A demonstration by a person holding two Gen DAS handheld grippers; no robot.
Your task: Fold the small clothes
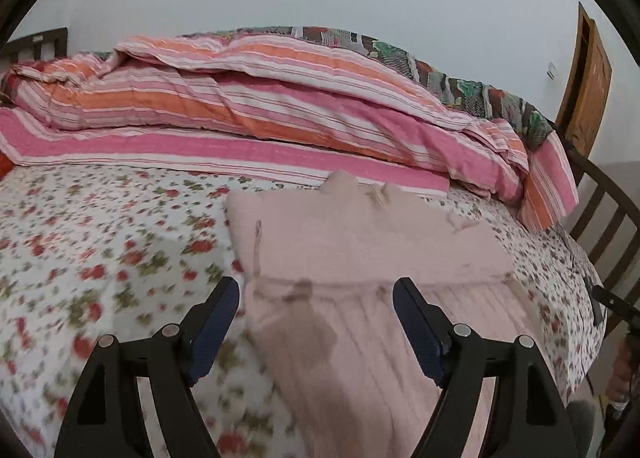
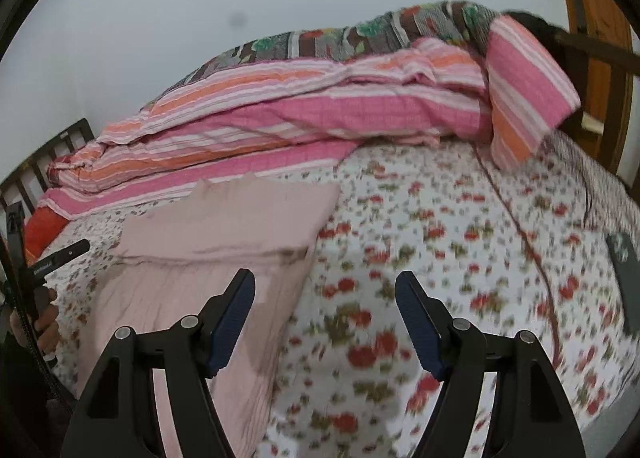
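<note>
Pink garment (image 1: 360, 258) lies on bed (image 1: 100, 238), mid-bed, far part already doubled over near part. Your left gripper (image 1: 316, 290) fingers wide, empty. Right gripper (image 2: 325, 283) same, over sheet. Likely one more fold left.

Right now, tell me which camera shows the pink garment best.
The left wrist view. There the pink garment fills the centre ahead of the open left gripper, showing the folded upper layer and the ribbed part below. The right wrist view shows it off to the left, beside the open right gripper, with its lower part blurred.
</note>
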